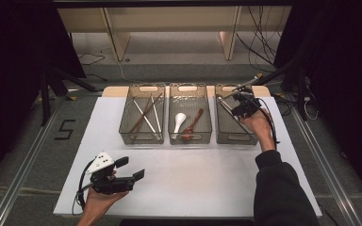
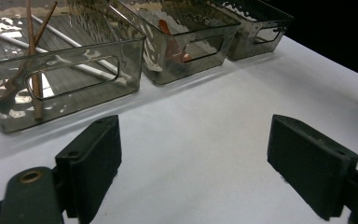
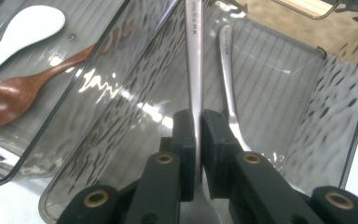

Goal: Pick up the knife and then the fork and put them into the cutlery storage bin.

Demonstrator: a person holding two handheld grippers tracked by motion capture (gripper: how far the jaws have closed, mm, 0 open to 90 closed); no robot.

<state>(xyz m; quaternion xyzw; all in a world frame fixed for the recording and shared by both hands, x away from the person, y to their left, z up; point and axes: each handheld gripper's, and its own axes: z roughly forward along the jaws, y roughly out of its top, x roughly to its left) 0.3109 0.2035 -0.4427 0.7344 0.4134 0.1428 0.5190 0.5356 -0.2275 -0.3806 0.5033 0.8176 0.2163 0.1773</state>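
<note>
Dim room, black surround — light falls from above onto the white table [image 1: 188, 174], soft faint shadows. Glare ripples on the smoky plastic bins [image 2: 74, 60] and on the metal utensil handle [image 3: 194, 56]. High view soft, grainy; near black jaws blurred at the frame edge

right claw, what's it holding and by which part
The right claw is shut on a metal utensil, gripping its handle low down, near the head, over the right bin.
</note>
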